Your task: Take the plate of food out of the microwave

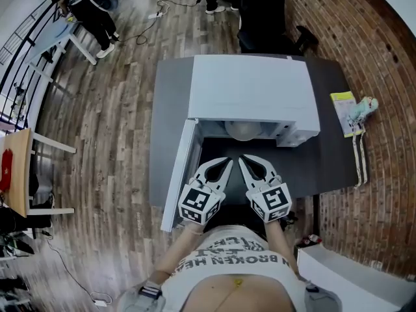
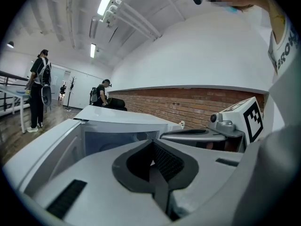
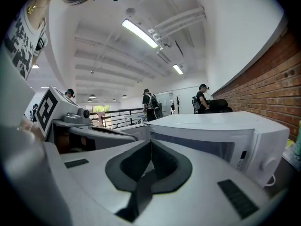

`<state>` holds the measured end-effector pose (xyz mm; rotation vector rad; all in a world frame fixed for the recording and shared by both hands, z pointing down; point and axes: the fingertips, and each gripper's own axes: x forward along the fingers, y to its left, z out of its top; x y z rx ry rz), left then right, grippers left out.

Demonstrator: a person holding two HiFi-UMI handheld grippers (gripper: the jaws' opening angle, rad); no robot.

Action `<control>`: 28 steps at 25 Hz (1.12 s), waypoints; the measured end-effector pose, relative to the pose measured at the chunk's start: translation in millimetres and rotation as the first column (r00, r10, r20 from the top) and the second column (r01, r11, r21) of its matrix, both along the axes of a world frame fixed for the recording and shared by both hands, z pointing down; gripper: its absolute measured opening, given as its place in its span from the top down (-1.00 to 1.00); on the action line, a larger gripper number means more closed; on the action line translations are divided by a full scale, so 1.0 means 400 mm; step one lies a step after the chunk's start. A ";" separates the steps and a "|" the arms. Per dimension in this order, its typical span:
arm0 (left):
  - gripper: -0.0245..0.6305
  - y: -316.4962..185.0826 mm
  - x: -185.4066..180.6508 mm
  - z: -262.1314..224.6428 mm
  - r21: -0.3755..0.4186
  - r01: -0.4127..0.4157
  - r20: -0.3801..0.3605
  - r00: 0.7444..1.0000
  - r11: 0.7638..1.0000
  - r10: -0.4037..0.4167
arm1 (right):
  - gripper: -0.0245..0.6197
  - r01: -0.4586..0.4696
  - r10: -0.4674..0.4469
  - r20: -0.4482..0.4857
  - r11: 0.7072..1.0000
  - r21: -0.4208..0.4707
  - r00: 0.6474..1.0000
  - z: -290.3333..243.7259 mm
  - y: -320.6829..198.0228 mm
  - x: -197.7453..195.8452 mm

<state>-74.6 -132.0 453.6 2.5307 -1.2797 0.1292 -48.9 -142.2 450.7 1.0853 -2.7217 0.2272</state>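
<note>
A white microwave (image 1: 250, 96) stands on a dark grey table (image 1: 331, 161). Its door (image 1: 181, 174) swings open to the left. In the open mouth, the pale rounded edge of a dish (image 1: 244, 130) shows; whatever food is on it is hidden. My left gripper (image 1: 228, 162) and right gripper (image 1: 241, 161) sit side by side just in front of the opening, both shut and empty, touching nothing. In the left gripper view the shut jaws point at the microwave (image 2: 117, 121), with the right gripper (image 2: 235, 124) beside them. The right gripper view shows the microwave (image 3: 221, 131) and the left gripper (image 3: 70, 121).
A yellow packet with a small toy (image 1: 351, 112) lies on the table's right side. A black chair (image 1: 260, 18) stands behind the table and a brick wall (image 1: 383, 77) runs along the right. A white box (image 1: 351, 272) sits near my right. People (image 2: 37, 88) stand far off.
</note>
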 end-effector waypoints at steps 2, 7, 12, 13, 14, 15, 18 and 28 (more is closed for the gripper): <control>0.90 -0.012 0.015 -0.002 0.005 0.012 0.005 1.000 1.000 -0.012 | 0.90 0.004 -0.004 0.003 1.000 -0.002 1.000 0.003 -0.014 0.020; 0.90 -0.044 0.055 -0.018 0.009 0.074 0.014 0.997 0.997 -0.074 | 0.90 0.052 -0.052 0.006 0.999 0.005 0.999 -0.014 -0.050 0.063; 0.90 -0.071 0.120 -0.040 0.021 0.113 0.037 0.993 0.993 -0.114 | 0.90 0.107 -0.107 0.010 0.994 0.027 0.994 -0.049 -0.083 0.113; 0.90 -0.077 0.132 -0.041 0.021 0.119 0.035 0.992 0.993 -0.119 | 0.90 0.114 -0.115 0.010 0.993 0.027 0.993 -0.049 -0.087 0.124; 0.90 -0.081 0.143 -0.041 0.020 0.125 0.033 0.992 0.992 -0.126 | 0.90 0.121 -0.121 0.012 0.992 0.025 0.993 -0.047 -0.090 0.136; 0.90 -0.085 0.153 -0.041 0.019 0.132 0.032 0.991 0.991 -0.133 | 0.90 0.127 -0.127 0.012 0.992 0.023 0.992 -0.045 -0.093 0.148; 0.90 -0.093 0.174 -0.038 0.020 0.159 0.041 0.986 0.987 -0.160 | 0.90 0.141 -0.141 0.013 0.990 0.020 0.990 -0.036 -0.100 0.185; 0.90 -0.102 0.201 -0.030 0.012 0.215 0.044 0.976 0.977 -0.215 | 0.90 0.141 -0.142 0.029 0.990 0.026 0.989 -0.039 -0.120 0.247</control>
